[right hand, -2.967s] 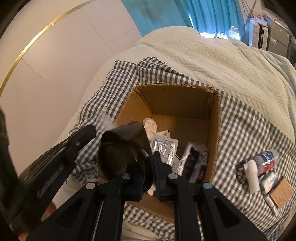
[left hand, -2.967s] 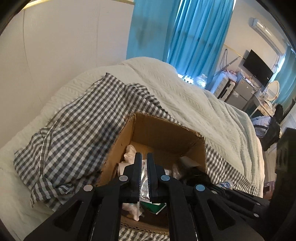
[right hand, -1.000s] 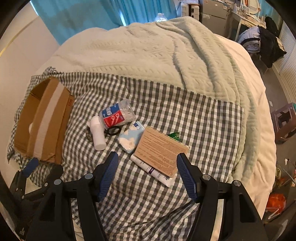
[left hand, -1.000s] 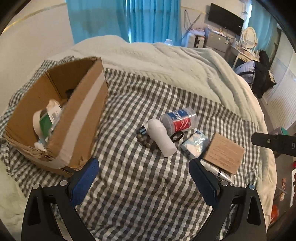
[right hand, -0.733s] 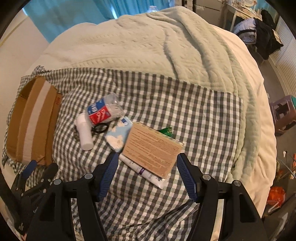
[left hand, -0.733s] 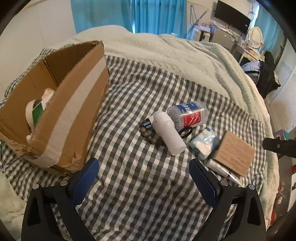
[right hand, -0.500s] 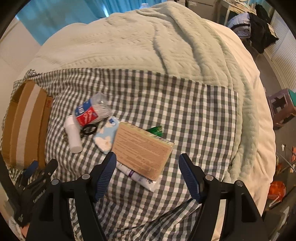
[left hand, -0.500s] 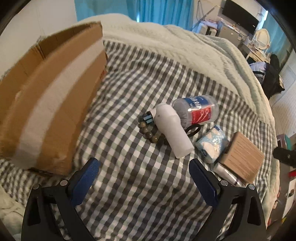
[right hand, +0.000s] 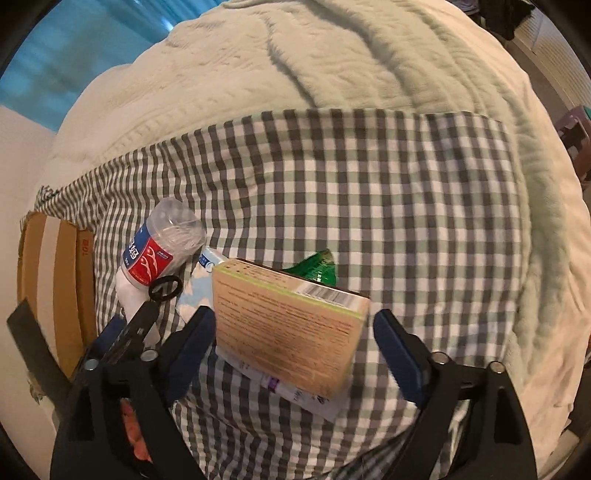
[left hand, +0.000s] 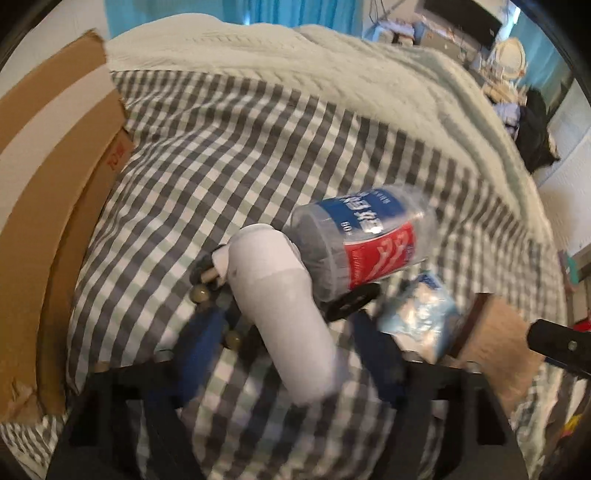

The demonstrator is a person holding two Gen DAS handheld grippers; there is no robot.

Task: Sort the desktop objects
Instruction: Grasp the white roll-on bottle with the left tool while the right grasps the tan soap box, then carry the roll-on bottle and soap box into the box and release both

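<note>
Setting: bed point(right hand: 332, 48) with a pale green knitted blanket; a grey-and-white checked cloth point(right hand: 406, 192) is spread over it and carries the items.
Backdrop: blue curtains point(left hand: 295, 14) behind the bed; furniture at far right, too blurred to itemise.
Cardboard box point(left hand: 48, 206): at the left edge of the cloth, a pale tape stripe along its side; contents not visible.
White tube point(left hand: 280, 314): lies on the cloth, touching the clear bottle point(left hand: 365, 240) with the red-and-blue label, which lies on its side.
Beads point(left hand: 201, 293): a dark string, partly under the tube's cap end.
Black ring point(right hand: 165, 288): just below the bottle.
Blue-and-white packet point(left hand: 421, 317): right of the bottle, beside the brown box.
Brown carton point(right hand: 288, 325): printed text and a barcode; it rests over a thin white tube point(right hand: 303, 397) and a green wrapper point(right hand: 317, 269).
Left hand-held gripper point(left hand: 291, 343): jaws closing, blue pads either side of the white tube; image is blurred, no contact visible.
Right hand-held gripper point(right hand: 295, 350): jaws opening, set wide either side of the brown carton, pads clear of it.
</note>
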